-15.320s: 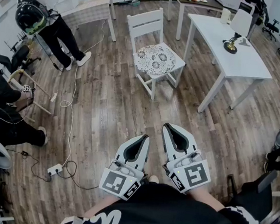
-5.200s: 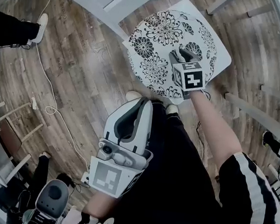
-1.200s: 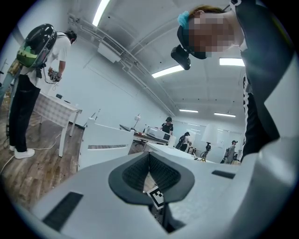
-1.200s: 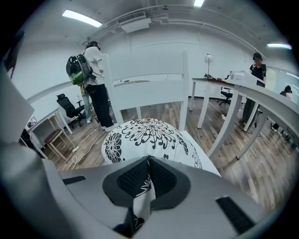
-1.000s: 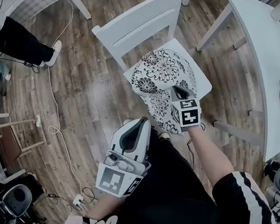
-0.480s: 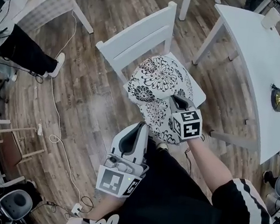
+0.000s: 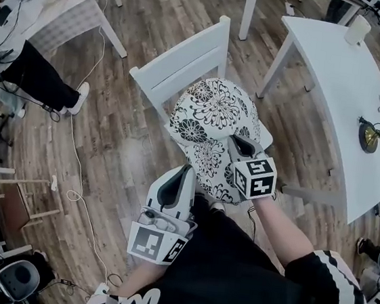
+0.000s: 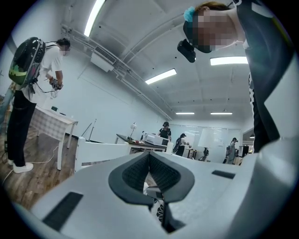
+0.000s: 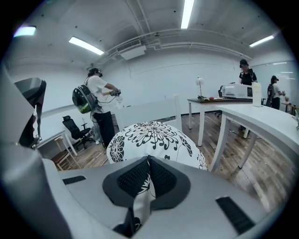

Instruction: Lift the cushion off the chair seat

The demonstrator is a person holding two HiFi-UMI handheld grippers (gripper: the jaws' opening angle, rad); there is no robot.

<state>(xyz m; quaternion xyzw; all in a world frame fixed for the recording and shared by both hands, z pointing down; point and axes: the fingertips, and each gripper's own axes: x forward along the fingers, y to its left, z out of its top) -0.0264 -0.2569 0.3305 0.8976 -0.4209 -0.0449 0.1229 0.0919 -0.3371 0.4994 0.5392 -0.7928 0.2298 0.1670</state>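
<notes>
The cushion (image 7: 213,127) edge is between the jaws of the right tongs (image 7: 240,144), the rest spreading ahead of them over the chair (image 7: 180,61) seat. The left tongs (image 7: 185,173) lie behind and left of them. A bench (image 7: 334,82) stands to their right.

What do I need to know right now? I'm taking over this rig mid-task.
Right tongs: shut on the near edge of the cushion, fabric pinched between them.
Left tongs: shut, empty, held close to the person's body.
Cushion: raised at its near edge over the white chair; I cannot tell whether its far edge is clear of the seat.
Done: grip made, lift begun.
Left: raise it fully clear.
</notes>
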